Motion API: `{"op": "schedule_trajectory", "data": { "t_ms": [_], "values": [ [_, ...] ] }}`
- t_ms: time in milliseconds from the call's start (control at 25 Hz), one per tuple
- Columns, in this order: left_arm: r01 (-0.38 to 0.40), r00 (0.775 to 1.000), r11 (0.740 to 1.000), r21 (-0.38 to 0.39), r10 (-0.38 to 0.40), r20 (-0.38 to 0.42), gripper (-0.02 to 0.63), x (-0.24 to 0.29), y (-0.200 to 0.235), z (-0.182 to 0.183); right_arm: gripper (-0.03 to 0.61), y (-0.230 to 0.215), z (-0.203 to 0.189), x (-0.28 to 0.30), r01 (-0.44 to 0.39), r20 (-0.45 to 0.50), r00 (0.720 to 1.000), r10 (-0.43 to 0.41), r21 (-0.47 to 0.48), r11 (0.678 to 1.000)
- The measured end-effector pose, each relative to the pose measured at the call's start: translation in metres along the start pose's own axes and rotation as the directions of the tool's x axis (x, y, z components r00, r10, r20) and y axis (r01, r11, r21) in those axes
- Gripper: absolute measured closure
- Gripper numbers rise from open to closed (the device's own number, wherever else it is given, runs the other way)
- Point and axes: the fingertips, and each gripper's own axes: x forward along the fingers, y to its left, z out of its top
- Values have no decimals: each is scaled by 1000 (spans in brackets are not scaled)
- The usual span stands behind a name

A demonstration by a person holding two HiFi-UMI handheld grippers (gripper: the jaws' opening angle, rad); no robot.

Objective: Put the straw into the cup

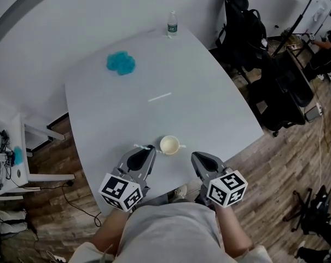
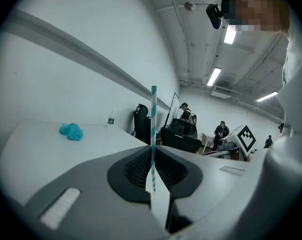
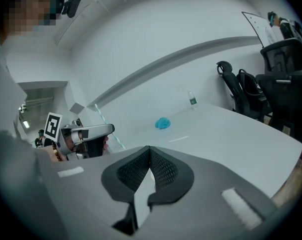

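Teal-striped paper straw (image 2: 153,129) is clamped in the left gripper's (image 2: 152,149) fingers; right gripper's (image 3: 149,149) fingers are pressed together, near the round cream cup (image 1: 169,144).

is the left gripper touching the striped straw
Touching: left gripper view shows the left gripper clamped on the straw, which sticks up between its jaws.

Grey table (image 1: 209,108) w/ cup (image 1: 169,144), blue cloth (image 1: 121,63), water btl (image 1: 172,24), white strip (image 1: 160,97)
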Motion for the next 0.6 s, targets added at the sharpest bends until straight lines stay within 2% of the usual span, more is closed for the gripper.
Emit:
{"op": "schedule_trajectory", "data": {
  "t_ms": [320, 600],
  "values": [
    [1, 999, 1000, 3, -1, -50, 572, 27, 17, -16, 572, -17, -6, 11, 6, -31, 1000, -6, 25, 1000],
    [-7, 997, 1000, -27, 5, -81, 572, 47, 34, -41, 572, -23, -15, 23, -2, -57, 998, 4, 45, 999]
  ]
}}
